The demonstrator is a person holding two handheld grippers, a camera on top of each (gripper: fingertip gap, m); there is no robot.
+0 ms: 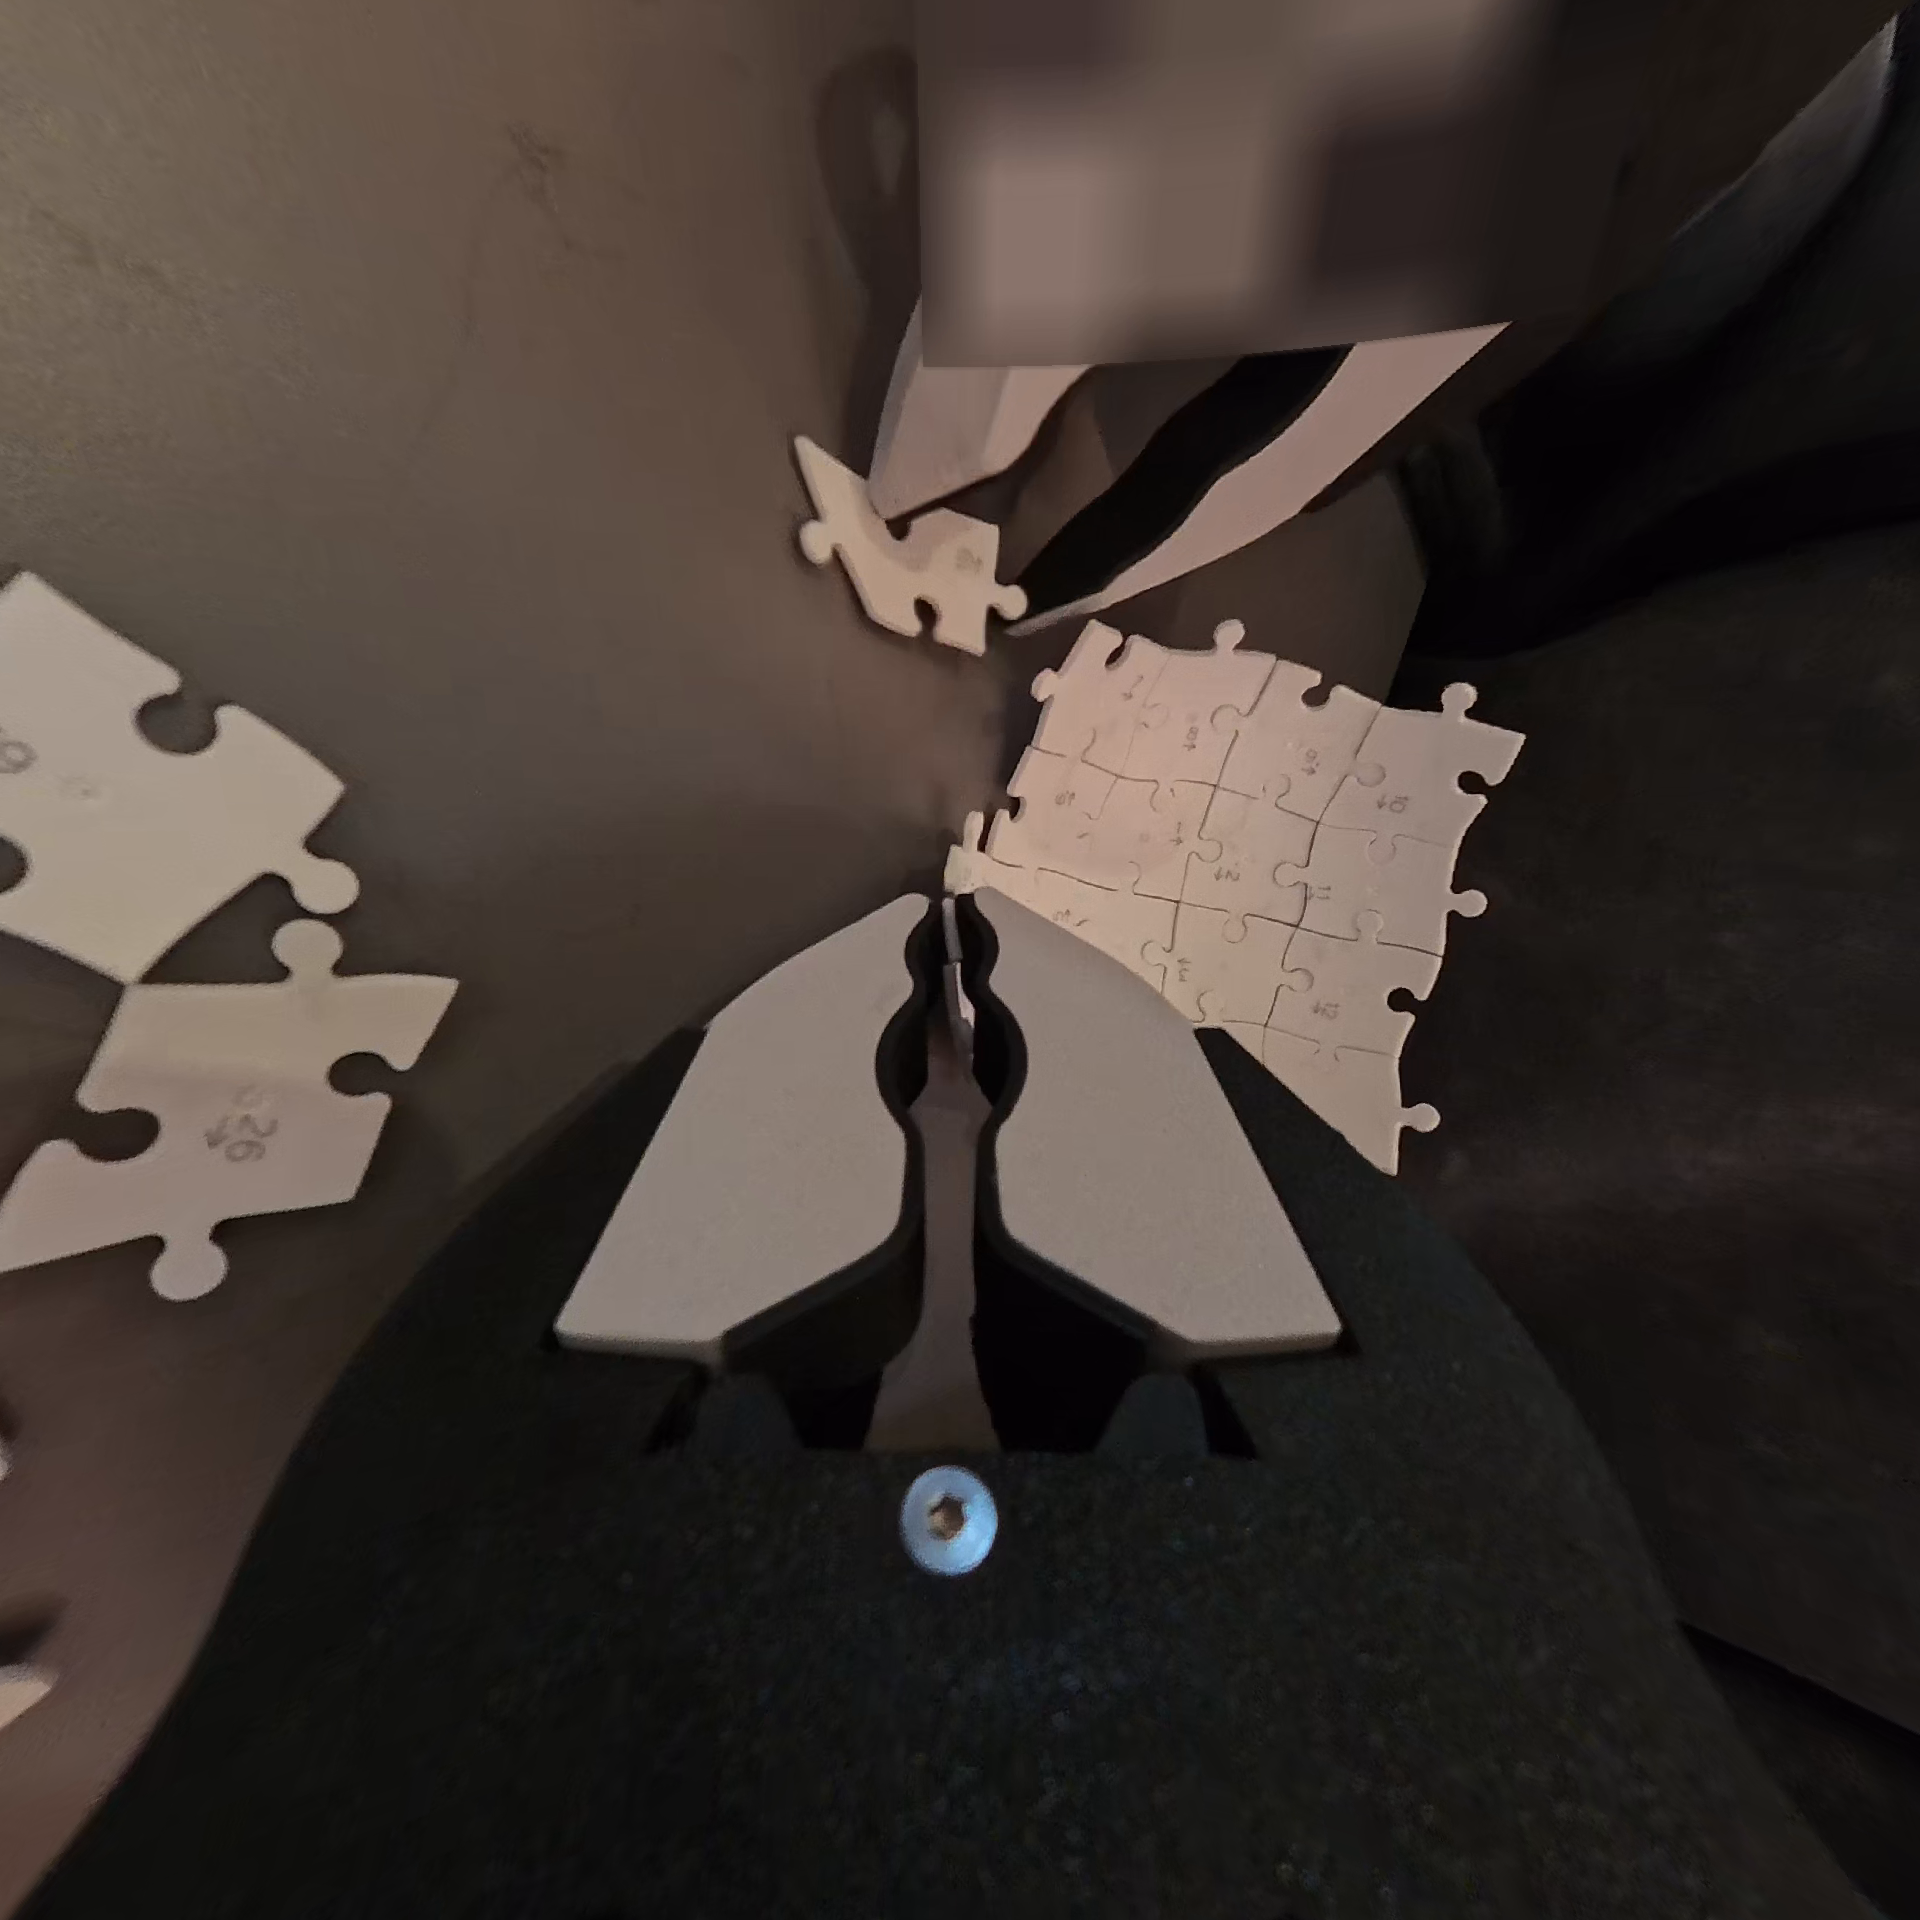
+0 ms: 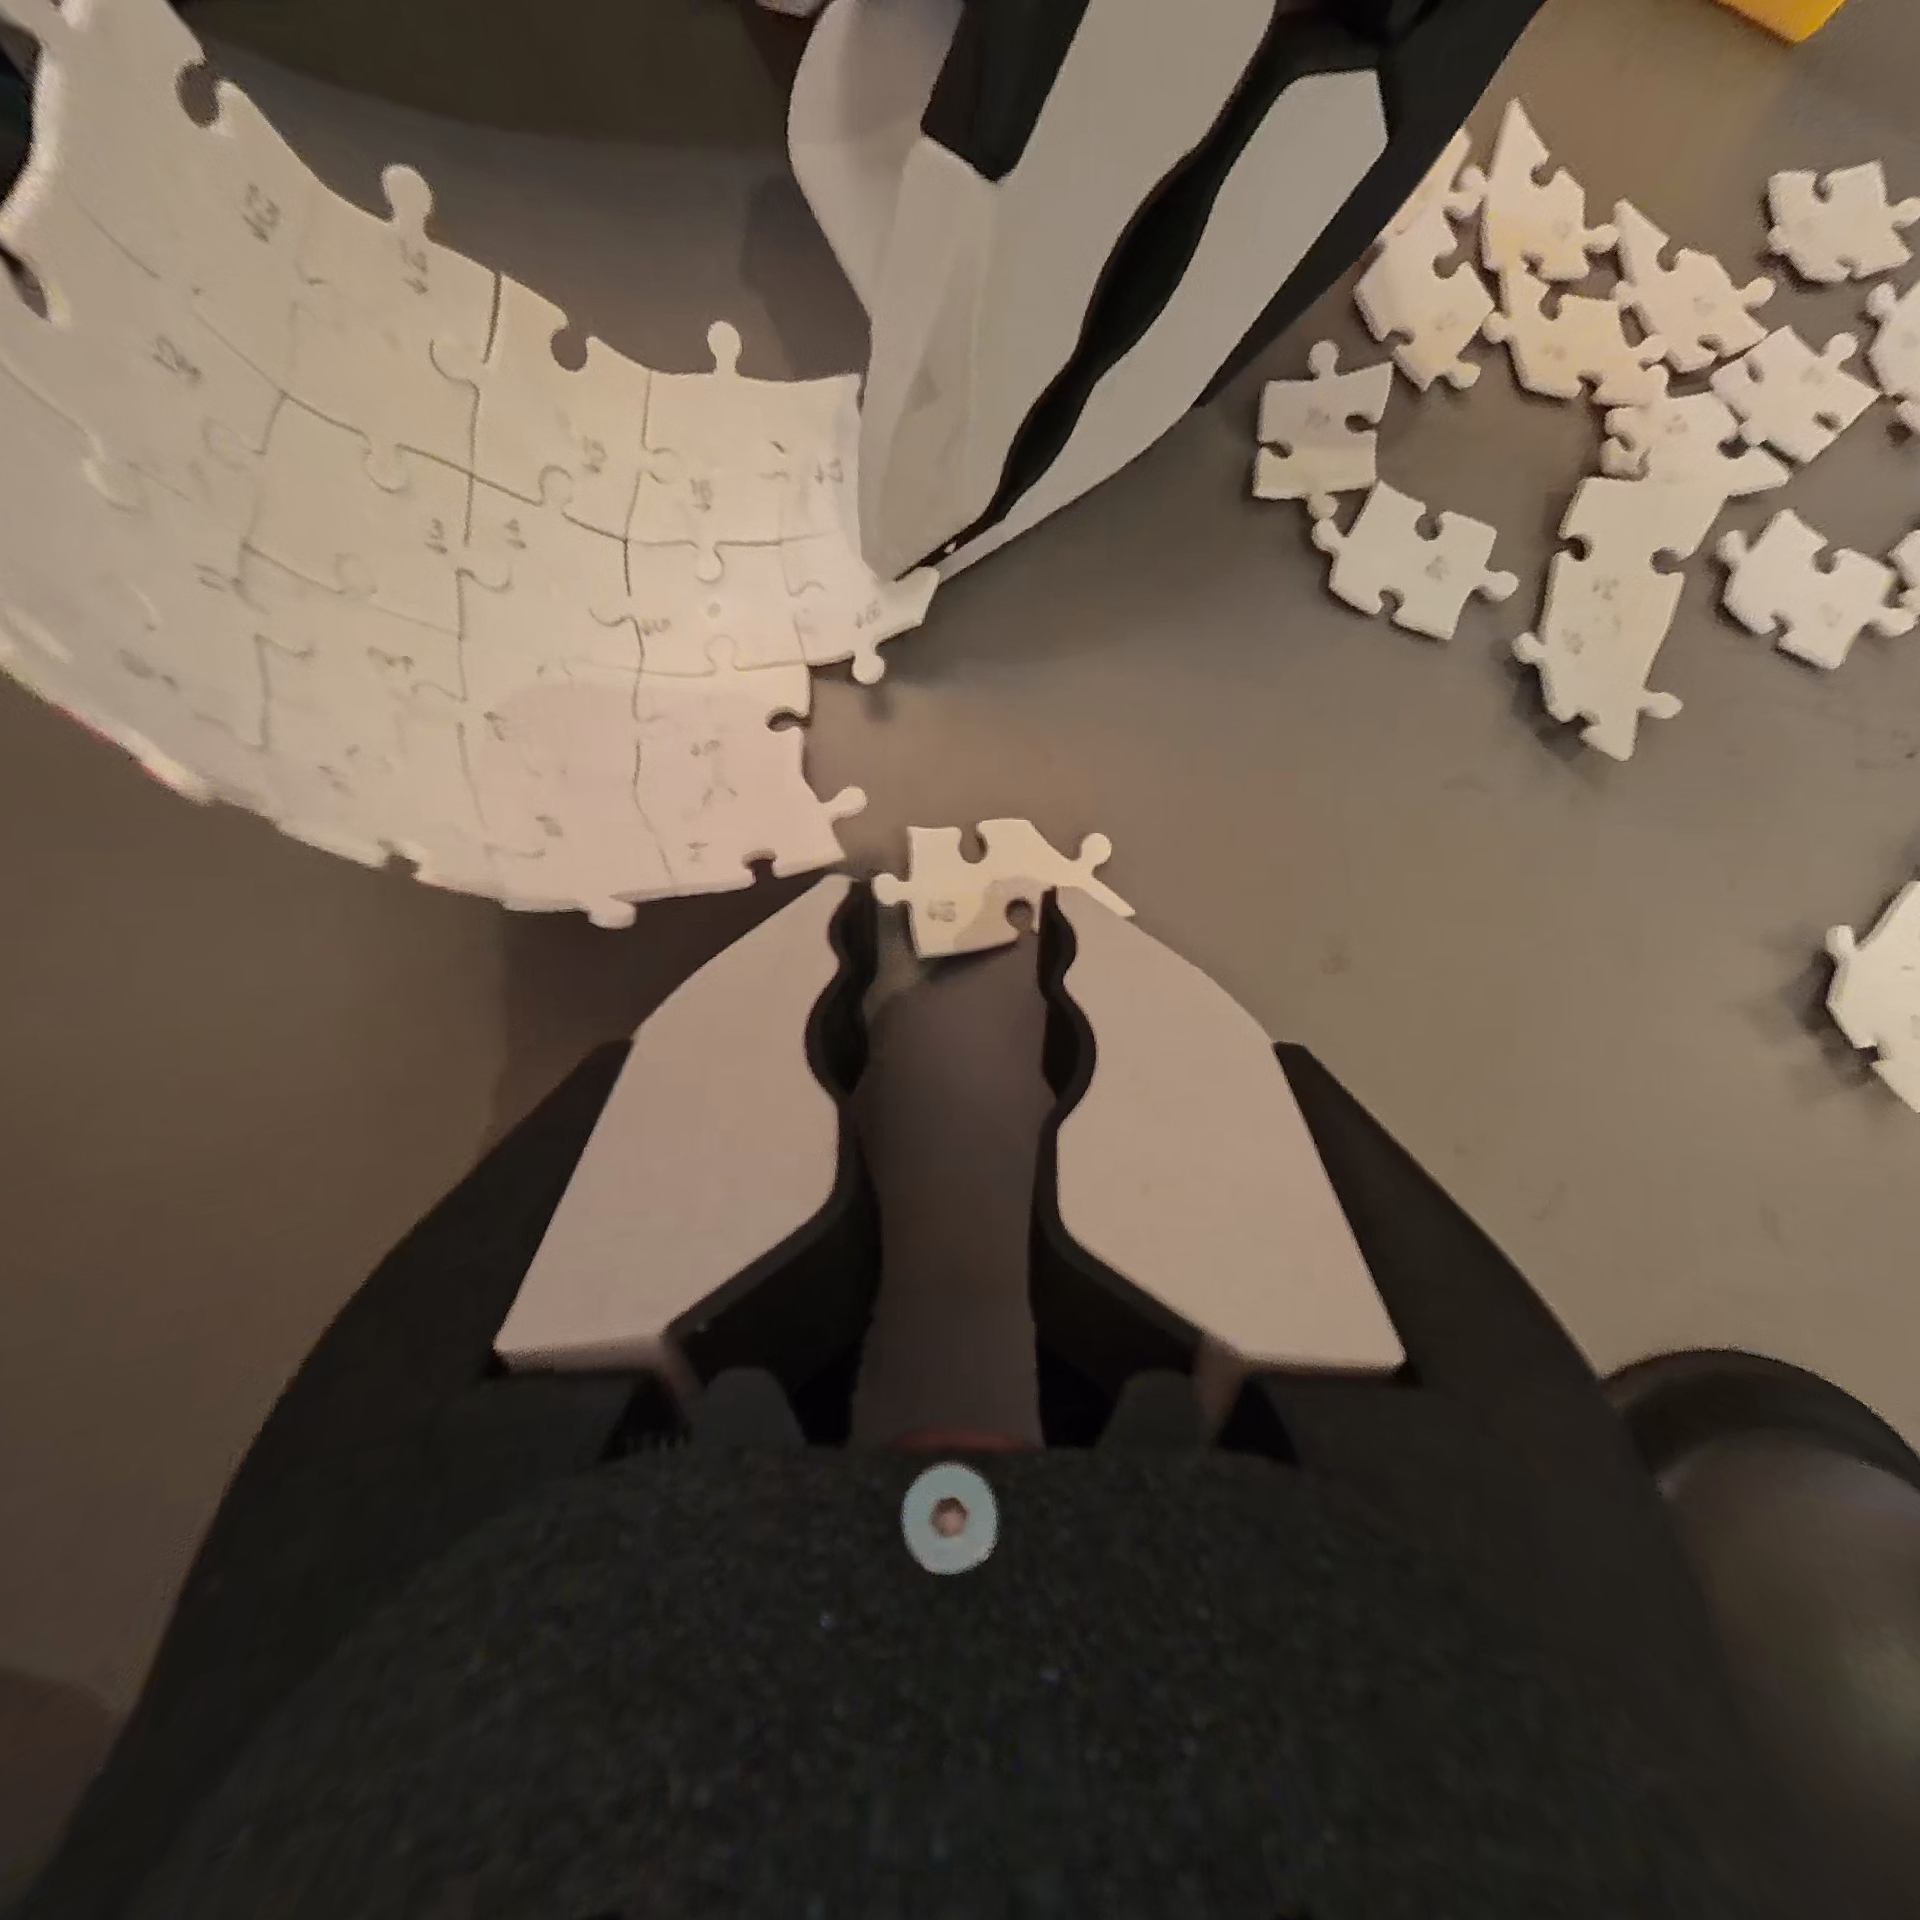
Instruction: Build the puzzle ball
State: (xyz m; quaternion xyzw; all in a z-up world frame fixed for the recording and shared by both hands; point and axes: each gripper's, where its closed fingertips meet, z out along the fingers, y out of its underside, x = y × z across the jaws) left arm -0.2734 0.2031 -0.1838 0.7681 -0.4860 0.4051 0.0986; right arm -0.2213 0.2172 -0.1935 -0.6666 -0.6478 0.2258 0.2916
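Between the grippers: left gripper (image 1: 961, 914) pinches the curved assembled panel (image 2: 436, 582) by its edge; right gripper (image 2: 951, 914) clamps a single puzzle piece (image 2: 966, 899) just beside it. Loose pieces (image 2: 1621, 416) on grey table (image 2: 1195, 727); ball well short of half built, by my reckoning.

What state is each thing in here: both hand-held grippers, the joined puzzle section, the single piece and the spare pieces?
Left hand-held gripper: shut on the joined section's edge.
Right hand-held gripper: shut on the single piece.
Joined puzzle section: curved, partly built, held clear of the table.
Single piece: gripped, close to the section's edge, not yet joined.
Loose pieces: unassembled, scattered on the table.
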